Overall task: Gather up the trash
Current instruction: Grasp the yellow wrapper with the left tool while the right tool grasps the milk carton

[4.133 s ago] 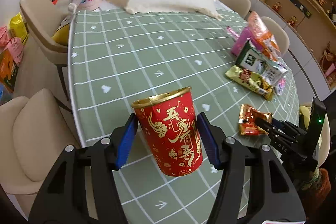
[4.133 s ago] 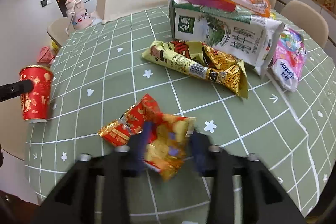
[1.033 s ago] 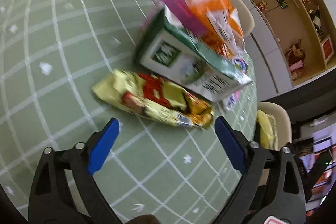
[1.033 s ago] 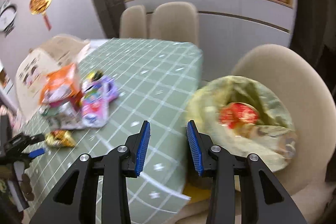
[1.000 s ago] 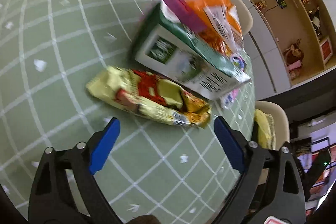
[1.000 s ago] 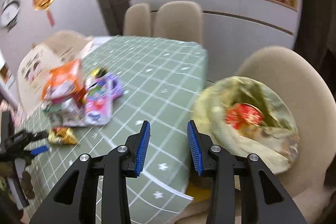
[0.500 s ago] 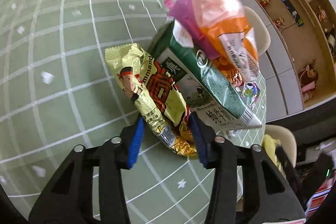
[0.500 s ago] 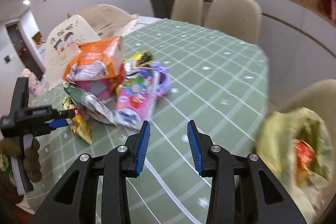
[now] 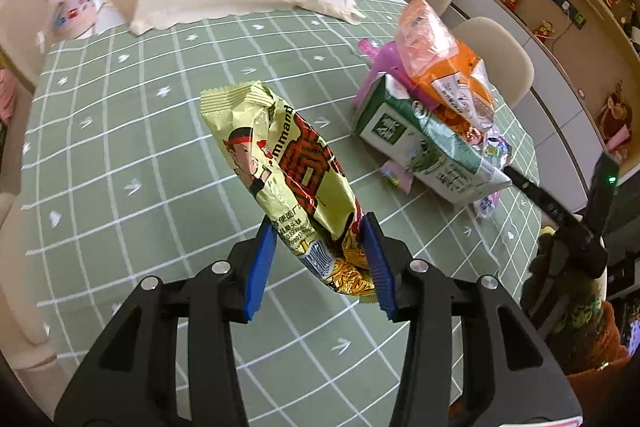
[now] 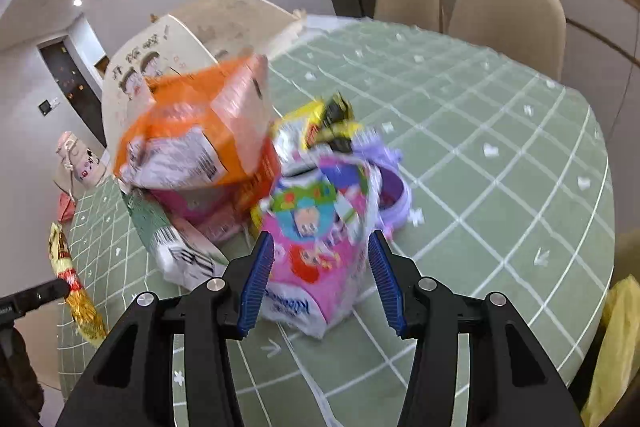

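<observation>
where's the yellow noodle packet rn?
Left wrist view, centre: the yellow noodle packet is pinched at its lower end by the left gripper, lifted above the green tablecloth, left of the green carton.

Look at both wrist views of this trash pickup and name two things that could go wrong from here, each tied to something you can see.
1. The left gripper pinches only the bottom end of the yellow snack wrapper; most of it sticks out above the pads and may slip or swing loose.
2. The right gripper, jaws just opening, straddles the pink packet, which lies against the piled orange bag and green carton. Pulling it could topple the pile.
</observation>
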